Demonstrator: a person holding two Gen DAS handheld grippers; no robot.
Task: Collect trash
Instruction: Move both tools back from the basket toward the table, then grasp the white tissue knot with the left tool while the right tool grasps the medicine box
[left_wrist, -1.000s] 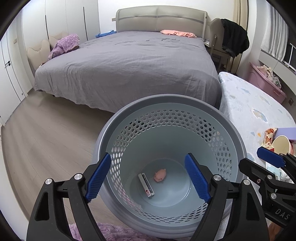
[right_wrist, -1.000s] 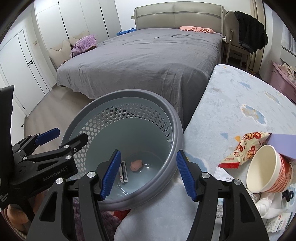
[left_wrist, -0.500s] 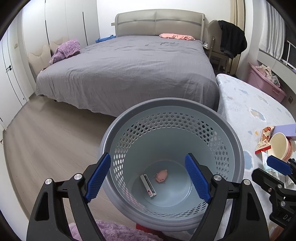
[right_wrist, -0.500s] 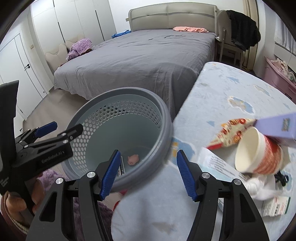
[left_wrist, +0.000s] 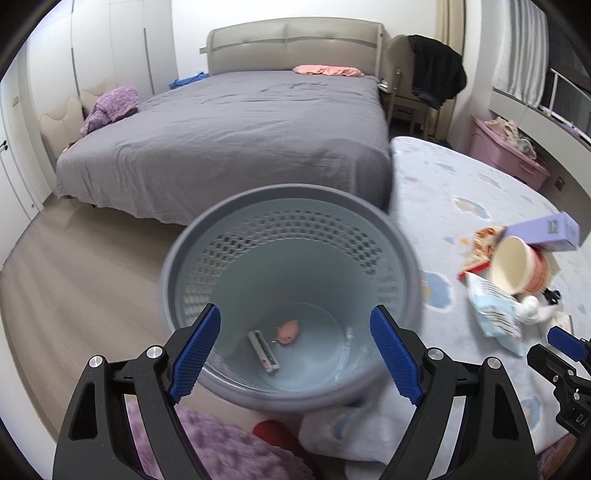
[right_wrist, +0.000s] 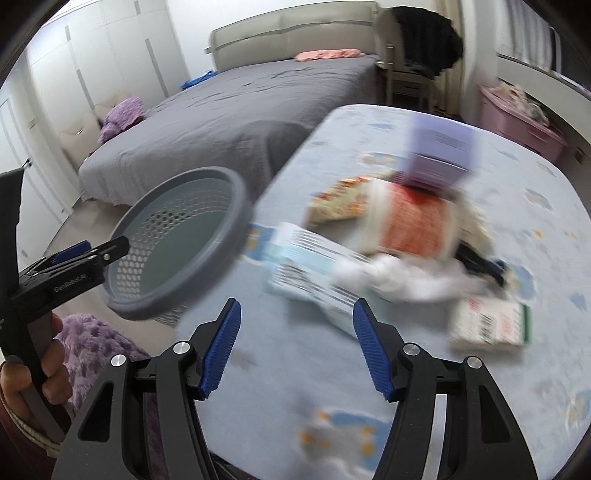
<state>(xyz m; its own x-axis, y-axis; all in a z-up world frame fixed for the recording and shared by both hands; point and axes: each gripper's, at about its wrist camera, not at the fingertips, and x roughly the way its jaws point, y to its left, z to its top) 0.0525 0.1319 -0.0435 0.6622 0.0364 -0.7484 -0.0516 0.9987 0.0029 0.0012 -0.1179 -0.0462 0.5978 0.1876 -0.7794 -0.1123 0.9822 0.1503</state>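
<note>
the left gripper (left_wrist: 295, 350) is spread wide with nothing between its blue pads, looking down into the round grey perforated plastic bin (left_wrist: 291, 295), where a small pink scrap (left_wrist: 288, 332) and a white stick-shaped wrapper (left_wrist: 264, 350) lie. the right gripper (right_wrist: 295, 345), equally wide and empty, hangs over the pale blue patterned bedcover (right_wrist: 517, 229), near a blurred trash pile: red-and-white paper cup (right_wrist: 406, 221), purple box (right_wrist: 439, 151), striped packet (right_wrist: 314, 273).

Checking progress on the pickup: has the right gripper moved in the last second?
Yes. The right gripper swung right, from the basket toward the trash pile.
</note>
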